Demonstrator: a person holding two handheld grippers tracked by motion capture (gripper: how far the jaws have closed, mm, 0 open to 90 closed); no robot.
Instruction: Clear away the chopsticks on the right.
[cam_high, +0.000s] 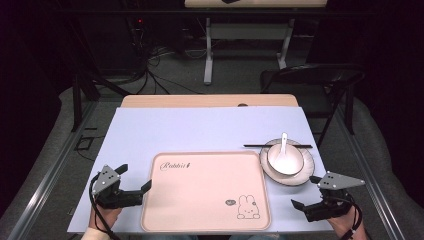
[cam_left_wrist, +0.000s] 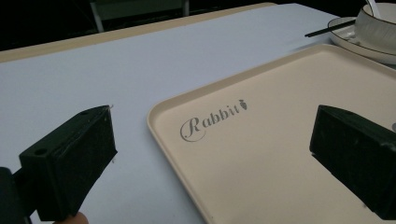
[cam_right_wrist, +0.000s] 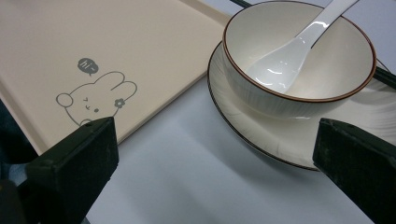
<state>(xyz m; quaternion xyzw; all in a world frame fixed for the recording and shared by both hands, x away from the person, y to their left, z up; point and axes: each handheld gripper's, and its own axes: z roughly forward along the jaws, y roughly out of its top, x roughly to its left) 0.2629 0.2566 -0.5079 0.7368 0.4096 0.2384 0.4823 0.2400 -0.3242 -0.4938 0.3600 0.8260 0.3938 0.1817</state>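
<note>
High view, left gripper (cam_high: 134, 176): jaws spread wide, grasping nothing; it rests at the near-left edge of the pink rabbit tray (cam_high: 200, 220), one jaw tip at the tray's rim.
High view, right gripper (cam_high: 306, 191): jaws parted, empty; the white bowl (cam_high: 285, 161) on its plate (cam_high: 306, 172) lies just ahead of it, black chopsticks (cam_high: 260, 145) beyond.
Left gripper view, tray (cam_left_wrist: 261, 154): bare, its "Rabbit" lettering midway between the jaws.
Right gripper view, bowl (cam_right_wrist: 308, 88): ahead and slightly right of the jaws, holding a white ceramic spoon (cam_right_wrist: 292, 53); plate (cam_right_wrist: 289, 140) beneath; tray (cam_right_wrist: 140, 42) to the left.
Handling note: judged a lift of the dishes onto the tray; approach the plate rim level, bite its edge, raise slowly so bowl and spoon stay seated.
</note>
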